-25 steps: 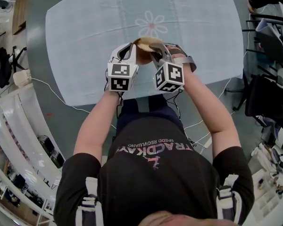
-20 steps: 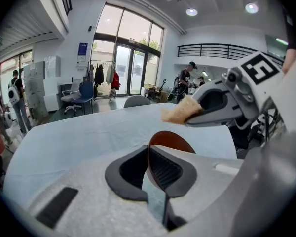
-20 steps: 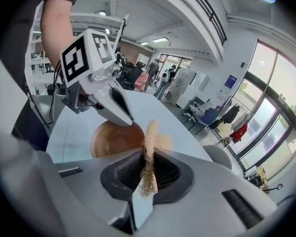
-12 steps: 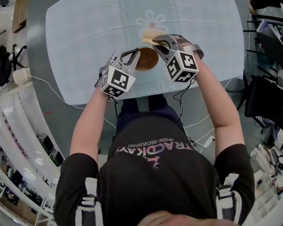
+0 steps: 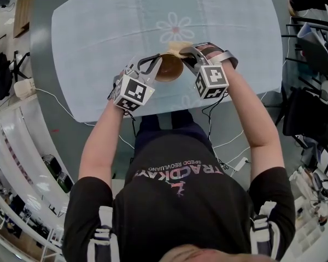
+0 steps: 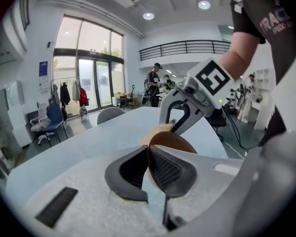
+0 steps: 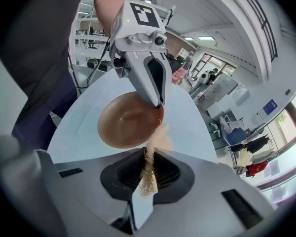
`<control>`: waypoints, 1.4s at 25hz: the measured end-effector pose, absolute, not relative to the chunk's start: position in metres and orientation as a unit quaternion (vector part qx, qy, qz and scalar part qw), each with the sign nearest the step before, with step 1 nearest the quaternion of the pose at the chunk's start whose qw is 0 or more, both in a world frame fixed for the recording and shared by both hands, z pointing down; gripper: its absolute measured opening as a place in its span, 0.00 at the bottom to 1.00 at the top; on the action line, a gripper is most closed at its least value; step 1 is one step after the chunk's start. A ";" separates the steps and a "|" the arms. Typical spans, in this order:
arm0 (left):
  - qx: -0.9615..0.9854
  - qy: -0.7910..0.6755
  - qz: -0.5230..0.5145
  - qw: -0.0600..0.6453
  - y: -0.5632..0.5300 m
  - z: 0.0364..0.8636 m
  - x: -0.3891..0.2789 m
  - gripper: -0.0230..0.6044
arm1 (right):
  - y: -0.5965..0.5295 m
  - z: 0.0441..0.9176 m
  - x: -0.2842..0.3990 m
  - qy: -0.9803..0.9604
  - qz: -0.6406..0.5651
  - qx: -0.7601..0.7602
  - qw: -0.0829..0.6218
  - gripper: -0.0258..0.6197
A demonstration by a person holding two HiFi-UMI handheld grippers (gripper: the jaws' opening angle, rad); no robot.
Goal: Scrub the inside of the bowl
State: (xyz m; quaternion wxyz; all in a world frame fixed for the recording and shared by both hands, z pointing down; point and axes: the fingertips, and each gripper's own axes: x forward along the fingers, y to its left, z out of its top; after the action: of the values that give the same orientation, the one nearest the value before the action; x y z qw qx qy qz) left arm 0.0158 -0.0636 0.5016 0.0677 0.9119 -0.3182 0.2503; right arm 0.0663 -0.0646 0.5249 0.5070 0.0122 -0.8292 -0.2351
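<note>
A brown bowl [image 5: 169, 67] hangs tilted above the near part of the table [image 5: 93, 42]. My left gripper [image 5: 156, 64] is shut on the bowl's rim; in the left gripper view the rim [image 6: 170, 144] runs between the pads. My right gripper [image 5: 185, 53] is shut on a tan fibrous scrubber [image 7: 149, 169], whose free end touches the bowl's rim [image 7: 126, 125] at its far side. The left gripper [image 7: 155, 100] shows in the right gripper view above the bowl, and the right gripper [image 6: 180, 120] shows behind the bowl in the left gripper view.
The table wears a pale cloth with a flower print [image 5: 175, 28]. Cables [image 5: 60, 105] trail over the floor by the near edge. Dark chairs [image 5: 309, 48] stand at the right, white shelving [image 5: 22, 146] at the left. People [image 6: 154, 83] stand far off in the hall.
The two grippers have drawn apart, the left one going left and down with the bowl, the right one going right. The bowl now shows its brown side between them.
</note>
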 end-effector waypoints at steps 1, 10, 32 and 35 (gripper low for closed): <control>0.909 -0.334 0.233 0.092 -0.068 0.501 0.013 0.08 | -0.067 0.525 0.069 -0.831 -0.227 0.021 0.508 0.09; 0.821 -0.483 0.093 0.289 -0.105 0.502 -0.036 0.08 | -0.067 0.531 0.078 -0.849 -0.143 0.080 0.502 0.09; 0.760 -0.544 0.028 0.354 -0.114 0.506 -0.041 0.08 | -0.040 0.542 0.020 -0.887 0.021 0.178 0.426 0.09; 0.757 -0.546 0.034 0.357 -0.112 0.512 -0.043 0.08 | -0.043 0.544 0.030 -0.883 0.024 0.183 0.431 0.09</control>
State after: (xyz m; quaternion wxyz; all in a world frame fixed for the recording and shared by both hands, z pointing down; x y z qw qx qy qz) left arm -0.0429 -0.1124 0.5123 0.3569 0.7570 -0.5463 0.0340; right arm 0.0300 -0.0425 0.5444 0.4313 0.1831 -0.8831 0.0241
